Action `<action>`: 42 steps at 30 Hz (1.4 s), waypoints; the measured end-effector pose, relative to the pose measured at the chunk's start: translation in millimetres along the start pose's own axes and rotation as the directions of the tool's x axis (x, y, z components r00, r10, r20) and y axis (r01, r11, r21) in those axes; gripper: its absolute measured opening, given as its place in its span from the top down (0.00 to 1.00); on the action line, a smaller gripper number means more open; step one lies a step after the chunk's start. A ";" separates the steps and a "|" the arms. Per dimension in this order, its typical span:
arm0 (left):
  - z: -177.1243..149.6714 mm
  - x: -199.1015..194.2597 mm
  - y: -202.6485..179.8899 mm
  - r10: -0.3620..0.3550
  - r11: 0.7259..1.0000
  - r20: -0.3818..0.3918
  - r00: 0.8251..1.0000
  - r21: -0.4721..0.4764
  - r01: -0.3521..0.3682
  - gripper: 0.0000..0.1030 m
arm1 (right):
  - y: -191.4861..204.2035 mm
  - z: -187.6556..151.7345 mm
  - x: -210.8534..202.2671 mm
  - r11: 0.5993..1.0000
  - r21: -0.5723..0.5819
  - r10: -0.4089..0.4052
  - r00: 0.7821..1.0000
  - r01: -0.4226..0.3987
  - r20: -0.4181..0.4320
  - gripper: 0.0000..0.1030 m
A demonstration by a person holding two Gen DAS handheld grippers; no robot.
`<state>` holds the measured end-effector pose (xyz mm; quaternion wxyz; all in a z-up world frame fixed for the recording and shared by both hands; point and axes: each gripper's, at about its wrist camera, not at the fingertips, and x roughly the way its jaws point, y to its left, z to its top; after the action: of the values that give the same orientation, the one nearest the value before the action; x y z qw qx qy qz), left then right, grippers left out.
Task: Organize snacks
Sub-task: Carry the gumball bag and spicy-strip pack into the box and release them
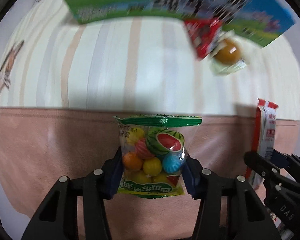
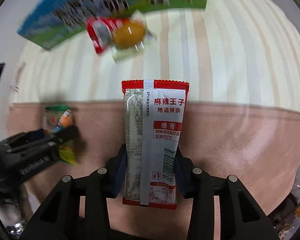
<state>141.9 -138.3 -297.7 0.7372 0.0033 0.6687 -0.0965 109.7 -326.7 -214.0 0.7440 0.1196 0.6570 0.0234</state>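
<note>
Red-and-silver packet in right gripper

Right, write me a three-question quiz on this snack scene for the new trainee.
1. True or false: the left gripper is shut on the gumball packet with the watermelon picture.
2. What does the right gripper hold? A) a brown egg pack B) a red-and-silver spicy strip packet C) nothing
3. Fill in: the vacuum-packed egg lies on the striped cloth touching a red ____, in front of the blue-and-green box.

Key: 1 true; 2 B; 3 packet
</note>
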 end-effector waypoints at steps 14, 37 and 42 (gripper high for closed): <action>161.0 -187.0 7.9 -0.095 0.991 0.255 0.962 0.114 0.068 0.52 | 16.8 174.0 -165.0 0.991 -0.096 0.117 0.953 -0.094 0.281 0.57; 262.0 -67.1 79.1 0.070 0.997 -0.017 0.997 0.027 -0.070 0.15 | 2.0 302.3 -38.1 0.991 -0.071 -0.114 0.993 0.114 0.006 0.05; 257.0 -82.4 70.8 0.028 1.000 0.026 0.999 -0.008 -0.028 0.15 | 9.7 293.0 -35.3 0.995 -0.057 -0.086 0.996 0.087 0.021 0.05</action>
<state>398.3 -91.8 -198.1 0.7472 0.0087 0.6593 -0.0838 394.2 -367.3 -146.0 0.7536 0.0698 0.6535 0.0089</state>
